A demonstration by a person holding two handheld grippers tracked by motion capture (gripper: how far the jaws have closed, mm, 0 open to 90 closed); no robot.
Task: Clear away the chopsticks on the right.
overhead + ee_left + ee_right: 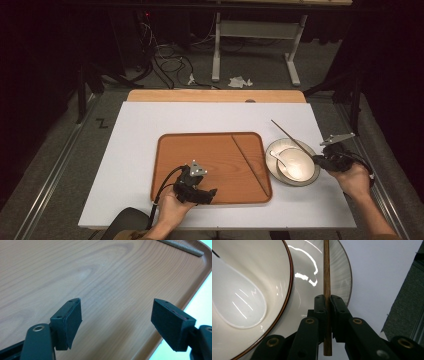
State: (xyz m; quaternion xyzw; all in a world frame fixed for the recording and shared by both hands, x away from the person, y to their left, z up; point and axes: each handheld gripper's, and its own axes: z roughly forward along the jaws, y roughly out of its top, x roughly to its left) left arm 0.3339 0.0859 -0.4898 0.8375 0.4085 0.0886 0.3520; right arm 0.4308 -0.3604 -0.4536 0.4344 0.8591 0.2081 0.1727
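Over plate [306,176] rim: right gripper [317,160] clamps chopstick [291,138], pointing away-left; left gripper [212,192] wide.

Tray [100,272] reads as smooth wood-grain with a satin sheen; the chopstick [326,270] clamped in the right gripper [327,305] is matt brown wood. Bowl [249,277] and spoon [239,307] are glossy white ceramic, plate [342,277] glossy too. Left gripper [116,322] pads look matt black foam; table [200,117] is matt white.
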